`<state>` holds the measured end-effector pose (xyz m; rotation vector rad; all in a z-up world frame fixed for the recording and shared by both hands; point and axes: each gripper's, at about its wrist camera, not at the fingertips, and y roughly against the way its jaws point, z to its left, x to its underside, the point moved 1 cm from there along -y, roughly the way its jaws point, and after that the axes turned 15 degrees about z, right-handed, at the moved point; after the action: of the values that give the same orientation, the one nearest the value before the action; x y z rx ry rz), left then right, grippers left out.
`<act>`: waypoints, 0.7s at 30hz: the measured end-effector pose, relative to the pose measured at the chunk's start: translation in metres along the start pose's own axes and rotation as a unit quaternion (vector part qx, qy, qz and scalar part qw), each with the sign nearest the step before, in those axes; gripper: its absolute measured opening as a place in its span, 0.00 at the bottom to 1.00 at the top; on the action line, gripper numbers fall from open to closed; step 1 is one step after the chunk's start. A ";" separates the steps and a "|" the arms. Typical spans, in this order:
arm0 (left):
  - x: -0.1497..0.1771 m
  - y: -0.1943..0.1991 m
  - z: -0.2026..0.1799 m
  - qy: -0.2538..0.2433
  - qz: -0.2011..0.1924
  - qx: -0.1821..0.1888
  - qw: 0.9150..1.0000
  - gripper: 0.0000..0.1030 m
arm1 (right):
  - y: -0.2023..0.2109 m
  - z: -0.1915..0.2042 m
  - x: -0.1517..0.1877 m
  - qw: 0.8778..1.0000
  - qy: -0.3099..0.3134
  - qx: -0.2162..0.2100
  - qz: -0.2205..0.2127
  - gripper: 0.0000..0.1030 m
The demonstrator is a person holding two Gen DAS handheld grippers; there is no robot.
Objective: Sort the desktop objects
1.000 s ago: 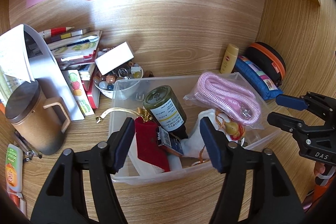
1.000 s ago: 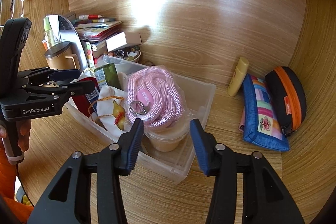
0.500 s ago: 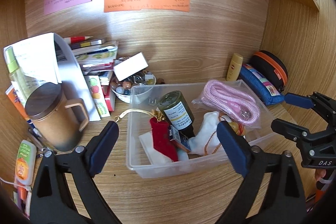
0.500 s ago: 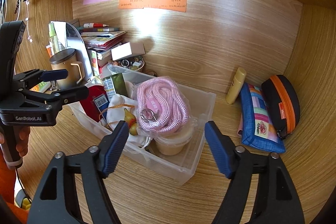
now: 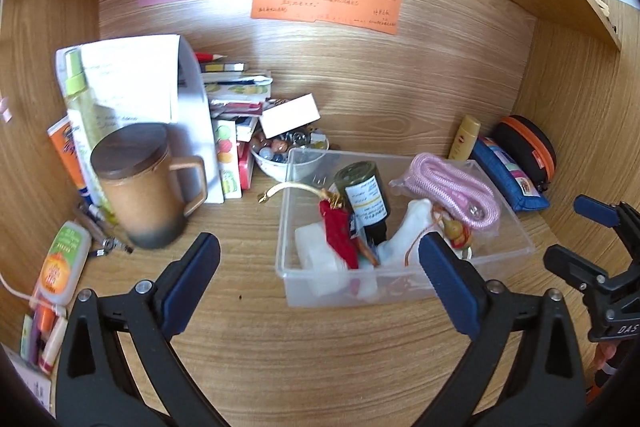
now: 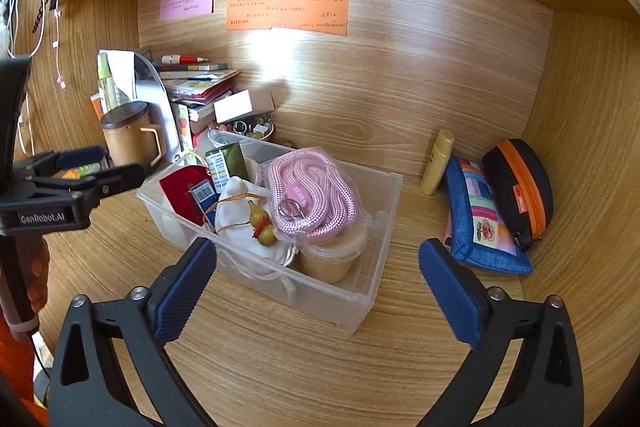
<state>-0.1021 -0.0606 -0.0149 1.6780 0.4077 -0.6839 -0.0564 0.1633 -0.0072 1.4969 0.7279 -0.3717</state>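
Observation:
A clear plastic bin (image 5: pixel 400 289) (image 6: pixel 362 301) sits on the wooden desk. It holds a pink rope bundle (image 5: pixel 456 189) (image 6: pixel 312 199), a dark bottle (image 5: pixel 366 197), a red pouch (image 5: pixel 338 235) (image 6: pixel 182 193), a white cloth with gourd charms (image 6: pixel 262 223) and a small tub (image 6: pixel 332 259). My left gripper (image 5: pixel 318 277) is open and empty, in front of the bin's near wall. My right gripper (image 6: pixel 316 281) is open and empty, in front of the bin's near corner. Each gripper shows at the edge of the other's view.
A brown lidded mug (image 5: pixel 140 187), books (image 5: pixel 236 115), a bead bowl (image 5: pixel 288 155) and tubes (image 5: pixel 60 267) crowd the left. A yellow tube (image 6: pixel 438 163), a blue pouch (image 6: pixel 480 217) and a black-orange case (image 6: pixel 520 187) lie right. Shelf walls enclose the desk.
Both grippers have opened wide and pulled back from the bin. The left view has shifted left, so the bin now sits right of centre.

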 end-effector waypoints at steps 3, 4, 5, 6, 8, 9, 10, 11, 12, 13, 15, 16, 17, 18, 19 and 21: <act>0.007 0.005 -0.002 -0.002 -0.003 -0.006 1.000 0.98 | 0.006 0.003 0.005 1.000 -0.004 0.013 -0.004 1.00; 0.011 0.009 -0.004 -0.005 -0.007 -0.008 1.000 0.98 | 0.009 0.004 0.006 1.000 -0.007 0.015 -0.007 1.00; 0.013 0.012 -0.005 -0.007 -0.011 -0.009 1.000 0.98 | 0.011 0.005 0.008 1.000 -0.009 0.014 -0.010 1.00; 0.015 0.015 -0.006 -0.008 -0.015 -0.009 1.000 0.98 | 0.014 0.005 0.010 1.000 -0.011 0.011 -0.013 1.00; 0.020 0.020 -0.009 -0.009 -0.021 -0.006 1.000 0.98 | 0.018 0.006 0.013 1.000 -0.019 0.005 -0.018 1.00; 0.022 0.022 -0.010 -0.010 -0.023 -0.005 1.000 0.98 | 0.019 0.006 0.015 1.000 -0.023 0.003 -0.021 1.00; 0.024 0.024 -0.011 -0.012 -0.026 -0.005 1.000 0.98 | 0.021 0.006 0.017 0.999 -0.028 0.003 -0.023 1.00; 0.026 0.025 -0.012 -0.015 -0.026 -0.006 1.000 0.98 | 0.021 0.007 0.019 0.999 -0.031 0.002 -0.024 1.00; 0.027 0.026 -0.014 -0.018 -0.026 -0.007 0.999 0.98 | 0.022 0.007 0.021 0.999 -0.034 0.002 -0.025 1.00; 0.029 0.026 -0.015 -0.020 -0.027 -0.007 0.999 0.98 | 0.023 0.007 0.023 0.999 -0.038 0.002 -0.027 1.00; 0.032 0.028 -0.016 -0.021 -0.029 -0.006 0.999 0.98 | 0.024 0.007 0.025 0.999 -0.042 0.003 -0.028 1.00; 0.034 0.028 -0.016 -0.021 -0.029 -0.006 0.999 0.98 | 0.025 0.006 0.026 0.999 -0.044 0.004 -0.029 1.00; 0.034 0.028 -0.016 -0.020 -0.030 -0.006 0.999 0.98 | 0.025 0.006 0.027 0.998 -0.046 0.005 -0.029 1.00; 0.035 0.028 -0.016 -0.020 -0.030 -0.004 0.999 0.98 | 0.025 0.006 0.028 0.998 -0.048 0.005 -0.030 1.00; 0.035 0.029 -0.017 -0.020 -0.030 -0.002 0.999 0.98 | 0.026 0.006 0.029 0.998 -0.049 0.004 -0.031 1.00; 0.036 0.029 -0.017 -0.019 -0.031 -0.002 0.999 0.98 | 0.027 0.006 0.031 0.998 -0.050 0.003 -0.033 1.00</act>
<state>-0.0529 -0.0540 -0.0136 1.6525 0.4344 -0.7590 -0.0149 0.1659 -0.0066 1.4523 0.6974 -0.4968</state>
